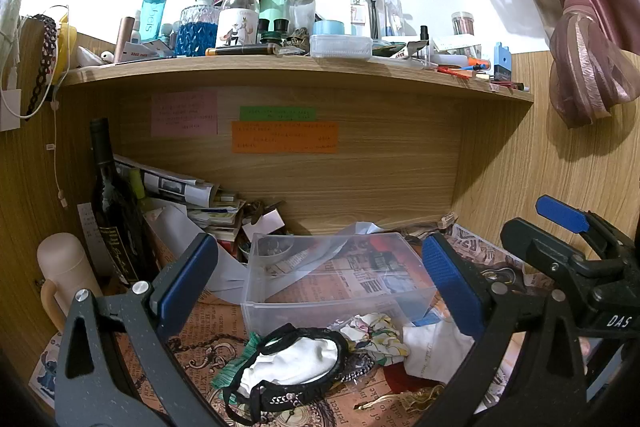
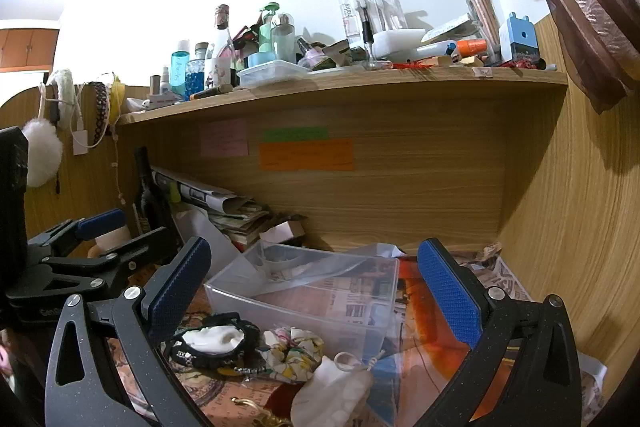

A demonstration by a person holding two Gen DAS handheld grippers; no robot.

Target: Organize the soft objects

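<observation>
On the desk (image 1: 192,343), a clear plastic box (image 1: 336,283) sits with its long side running left to right. Just in front of it lies a heap of soft things: a white cloth (image 1: 296,363) ringed by black headbands (image 1: 340,343), a floral scrunchie (image 1: 376,335) and a white pouch (image 2: 332,387). The left gripper (image 1: 320,275) and the right gripper (image 2: 316,283) both hang spread wide, holding nothing.

Clear plastic bin (image 1: 320,291) standing open and upright on the tabletop, black lace-trimmed white cloth (image 1: 292,363) crumpled just before it, floral scrunchie (image 1: 376,337) beside, white drawstring pouch (image 2: 332,391) nearby
</observation>
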